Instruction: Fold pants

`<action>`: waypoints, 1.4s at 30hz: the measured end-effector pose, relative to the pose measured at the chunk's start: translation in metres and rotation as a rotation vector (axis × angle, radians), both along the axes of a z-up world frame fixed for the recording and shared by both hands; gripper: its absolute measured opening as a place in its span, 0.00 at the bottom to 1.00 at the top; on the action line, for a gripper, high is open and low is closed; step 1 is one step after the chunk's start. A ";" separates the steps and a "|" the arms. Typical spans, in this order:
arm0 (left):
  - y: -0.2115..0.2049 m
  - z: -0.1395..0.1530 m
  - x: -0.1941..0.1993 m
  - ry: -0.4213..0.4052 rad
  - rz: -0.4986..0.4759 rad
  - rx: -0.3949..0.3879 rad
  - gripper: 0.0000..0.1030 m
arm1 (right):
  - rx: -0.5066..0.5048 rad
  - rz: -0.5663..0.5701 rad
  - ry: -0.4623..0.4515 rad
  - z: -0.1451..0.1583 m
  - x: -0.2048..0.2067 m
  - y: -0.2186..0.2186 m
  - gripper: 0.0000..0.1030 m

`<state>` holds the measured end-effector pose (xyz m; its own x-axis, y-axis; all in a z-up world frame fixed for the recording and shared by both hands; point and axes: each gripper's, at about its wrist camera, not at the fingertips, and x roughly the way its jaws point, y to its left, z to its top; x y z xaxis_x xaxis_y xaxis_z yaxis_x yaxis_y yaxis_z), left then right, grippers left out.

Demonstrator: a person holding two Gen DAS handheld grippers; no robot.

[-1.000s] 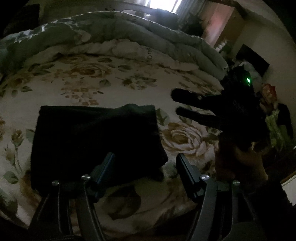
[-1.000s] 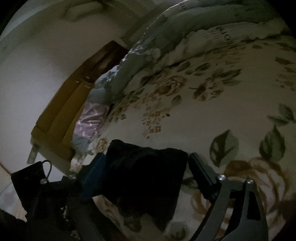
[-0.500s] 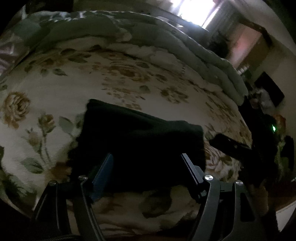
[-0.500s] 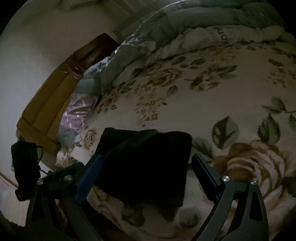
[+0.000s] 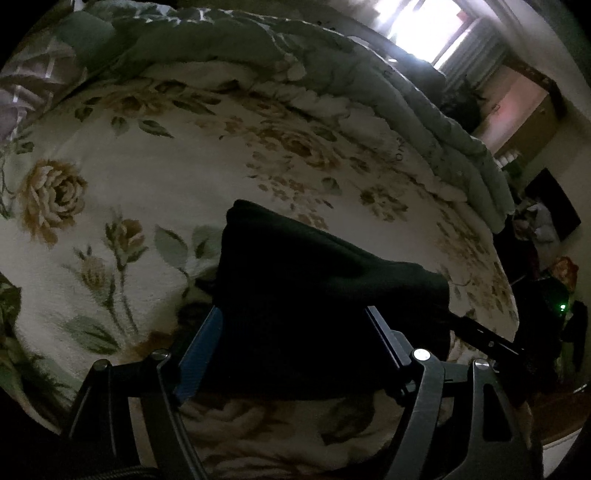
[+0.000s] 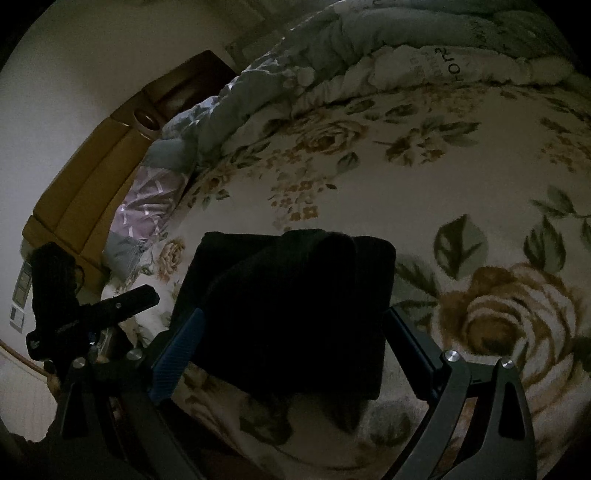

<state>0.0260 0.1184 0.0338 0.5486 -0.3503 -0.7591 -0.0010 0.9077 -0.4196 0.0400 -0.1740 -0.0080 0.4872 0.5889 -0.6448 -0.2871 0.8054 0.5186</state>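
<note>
The dark pants (image 5: 325,306) lie folded into a compact rectangle on the floral bedspread (image 5: 147,177), near its front edge. My left gripper (image 5: 293,314) hovers over the near part of the pants with its jaws opening wide. The cloth shows between the fingers, and the pads do not press on it. One finger of the right gripper (image 5: 480,334) pokes in at the pants' right edge. In the right wrist view the pants (image 6: 295,306) sit between the spread fingers of my right gripper (image 6: 294,314), which is open. A finger of the left gripper (image 6: 122,302) shows left of the fold.
A rolled grey-green duvet (image 5: 369,74) runs along the far side of the bed. A purple patterned pillow (image 6: 147,206) and a brown headboard (image 6: 85,192) lie to the left. A bright window (image 5: 424,29) and dark furniture stand at the back right.
The left gripper has slid over the pants, which now sit centred between its wider-spread fingers. The right gripper has shifted to the pants' right edge; the fold is centred in its view too.
</note>
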 end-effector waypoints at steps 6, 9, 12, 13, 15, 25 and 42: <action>0.002 -0.007 0.003 0.020 0.009 0.001 0.75 | 0.009 -0.014 0.012 -0.003 -0.002 -0.001 0.95; 0.004 -0.010 0.006 0.028 0.007 -0.001 0.75 | 0.015 -0.019 0.025 -0.007 -0.002 -0.002 0.95; 0.005 -0.013 0.010 0.035 0.003 -0.001 0.75 | 0.013 -0.022 0.028 -0.008 -0.002 -0.004 0.95; 0.005 -0.013 0.011 0.035 0.003 0.000 0.75 | 0.013 -0.023 0.030 -0.009 -0.001 -0.003 0.95; 0.005 -0.014 0.013 0.038 0.000 0.002 0.75 | 0.015 -0.024 0.035 -0.010 -0.001 -0.003 0.95; 0.002 -0.031 0.027 0.078 -0.015 0.018 0.75 | 0.014 -0.027 0.075 -0.023 0.003 -0.002 0.95; 0.000 -0.064 0.055 0.147 -0.003 0.023 0.75 | 0.037 -0.037 0.127 -0.048 0.013 -0.008 0.95</action>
